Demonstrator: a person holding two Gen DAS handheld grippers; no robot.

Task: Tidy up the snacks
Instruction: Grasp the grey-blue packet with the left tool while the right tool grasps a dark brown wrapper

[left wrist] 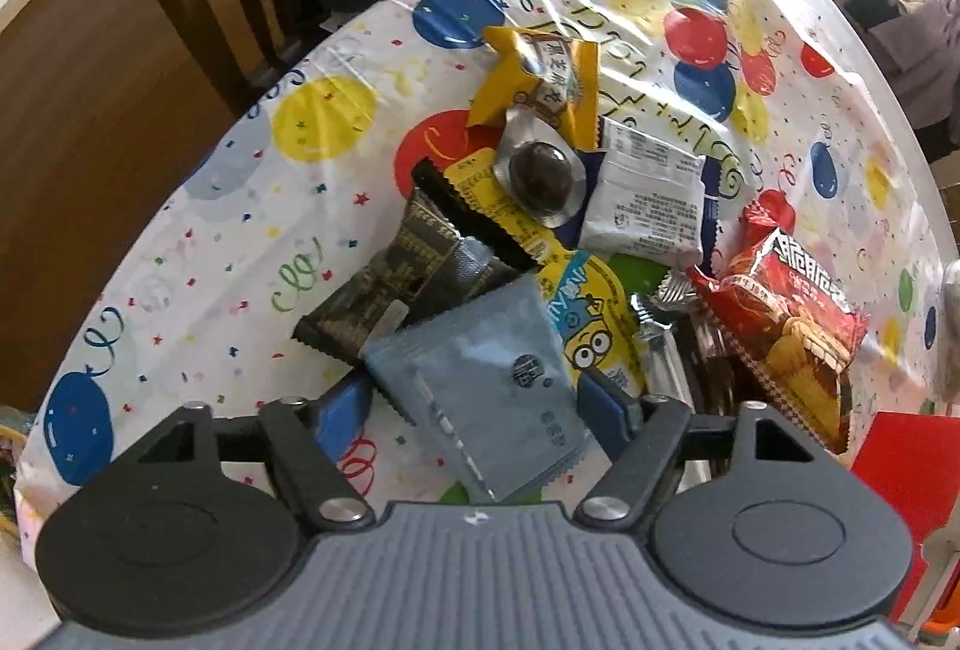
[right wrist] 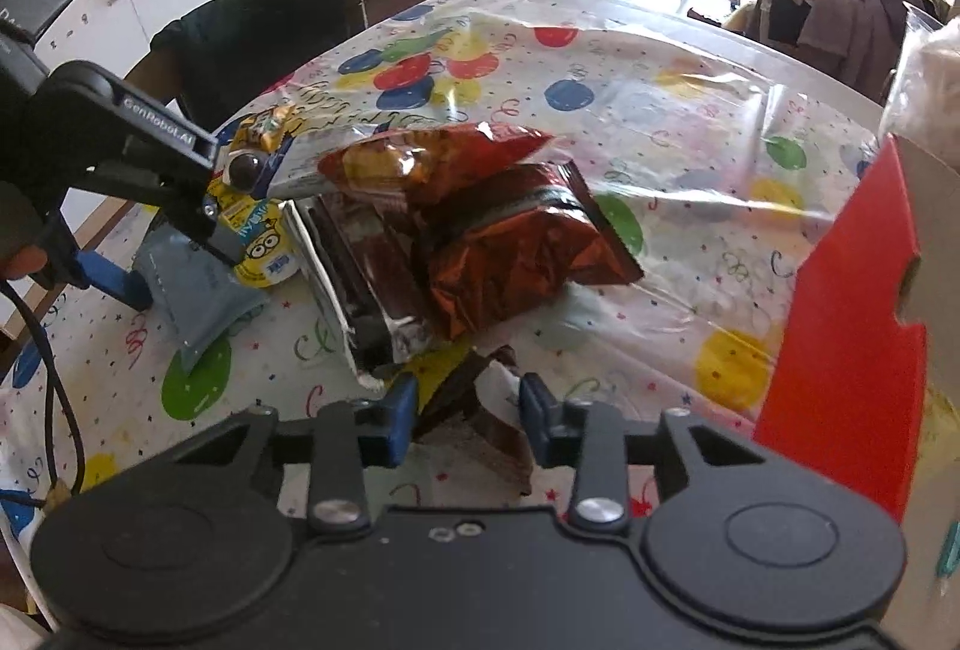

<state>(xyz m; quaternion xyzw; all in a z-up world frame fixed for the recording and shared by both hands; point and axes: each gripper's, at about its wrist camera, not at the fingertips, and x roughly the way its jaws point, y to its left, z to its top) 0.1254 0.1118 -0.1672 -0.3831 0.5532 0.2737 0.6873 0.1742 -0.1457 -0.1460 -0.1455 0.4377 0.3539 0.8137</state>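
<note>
1. Left wrist view: the left hand-held gripper [left wrist: 474,404] is seen straddling the grey-blue sachet [left wrist: 486,386], its blue fingers [left wrist: 606,410] at the sachet's edges; whether the pads press cannot be told. The sachet lies at the near end of the snack pile [left wrist: 570,206] on the bench [left wrist: 180,242]. The yellow cup lid [left wrist: 591,314], tucked under the sachet, could be dragged along.

2. Right wrist view: the right hand-held gripper [right wrist: 468,413] is narrowed around a dark brown wrapper [right wrist: 480,410], nearer than the pile's copper-brown bag [right wrist: 516,254]. Only a wrapper edge seems caught, so it might slip or tear.
</note>
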